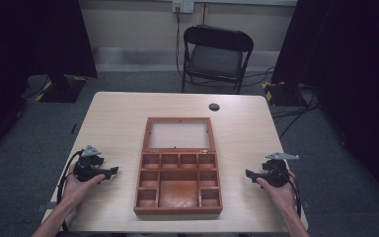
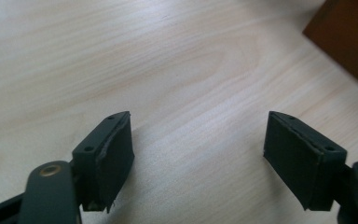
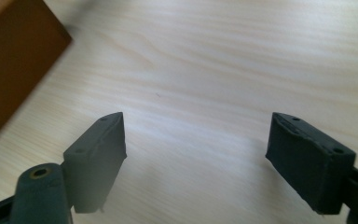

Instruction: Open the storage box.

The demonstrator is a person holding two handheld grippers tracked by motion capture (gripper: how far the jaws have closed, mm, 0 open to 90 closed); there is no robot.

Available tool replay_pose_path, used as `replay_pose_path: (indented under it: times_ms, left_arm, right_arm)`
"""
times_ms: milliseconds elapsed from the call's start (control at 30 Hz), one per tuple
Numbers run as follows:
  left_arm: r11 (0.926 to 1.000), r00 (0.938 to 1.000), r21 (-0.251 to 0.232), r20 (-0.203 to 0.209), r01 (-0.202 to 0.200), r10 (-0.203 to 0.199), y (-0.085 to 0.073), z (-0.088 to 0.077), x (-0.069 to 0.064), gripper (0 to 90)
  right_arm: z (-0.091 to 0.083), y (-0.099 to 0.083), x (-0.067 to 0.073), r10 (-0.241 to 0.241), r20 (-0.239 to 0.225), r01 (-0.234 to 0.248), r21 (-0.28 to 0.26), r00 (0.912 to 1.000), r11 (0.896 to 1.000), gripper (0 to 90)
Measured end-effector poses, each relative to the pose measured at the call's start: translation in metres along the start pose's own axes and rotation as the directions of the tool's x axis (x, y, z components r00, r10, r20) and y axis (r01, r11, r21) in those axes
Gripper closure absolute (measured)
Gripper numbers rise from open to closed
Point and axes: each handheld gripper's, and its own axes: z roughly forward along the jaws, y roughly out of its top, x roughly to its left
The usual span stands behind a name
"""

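On the table [image 1: 118, 118], midway between the two hands, a wooden compartment box [image 1: 178, 183] is seen with its glazed lid [image 1: 179, 134] laid fully back; opening is judged done, and its compartments appear unfilled. Both the left tongs [image 1: 112, 171] and right tongs [image 1: 247, 173] are held agape, gripping nothing, just beside the box. Only bare tabletop and a corner of the box [image 2: 349, 42] are offered between the jaws in the gripper views, whereas the whole layout is given by the high view.

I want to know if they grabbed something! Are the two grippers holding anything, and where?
Nothing is held. The left gripper and the right gripper both stand open over bare table, one on each side of the wooden box.
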Motion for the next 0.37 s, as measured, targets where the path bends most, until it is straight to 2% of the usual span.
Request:
replay_pose_path:
  times_ms: [33,67,100,167,233,267,367]
  left_arm:
    - [0.9997,0.9999,-0.022,-0.011,-0.005,0.005,-0.001,0.0,-0.002,21.5]
    - [0.9996,0.9999,-0.028,-0.009,0.004,-0.004,-0.003,0.001,-0.002,21.2]
    - [0.998,0.9998,-0.06,-0.006,0.02,-0.021,-0.006,0.003,-0.002,19.8]
    - [0.998,0.9996,-0.058,-0.013,0.026,-0.027,-0.006,0.003,-0.002,16.8]
    - [0.9982,0.9992,-0.051,-0.026,0.03,-0.032,-0.006,0.003,-0.002,14.2]
    - [0.9984,0.9992,-0.05,-0.028,0.028,-0.029,-0.006,0.003,-0.002,13.8]
    - [0.9983,0.9992,-0.05,-0.027,0.029,-0.031,-0.006,0.003,-0.002,13.6]
  right_arm:
    - [0.002,-0.003,-0.001,-0.006,0.018,0.006,0.012,0.9998,1.0,16.0]
    - [0.004,-0.005,-0.002,-0.013,0.033,0.013,0.025,0.9994,1.0,14.6]
    - [0.004,-0.007,-0.002,-0.02,0.049,0.019,0.015,0.9986,1.0,14.7]
    - [0.004,-0.01,0.001,-0.034,0.073,0.034,0.002,0.9967,0.999,13.9]
    - [0.007,-0.014,0.005,-0.074,0.102,0.076,-0.019,0.992,0.997,11.8]
    - [0.008,-0.016,0.005,-0.073,0.103,0.077,-0.035,0.992,0.996,11.0]
    - [0.008,-0.016,0.005,-0.072,0.105,0.076,-0.035,0.9919,0.996,11.0]
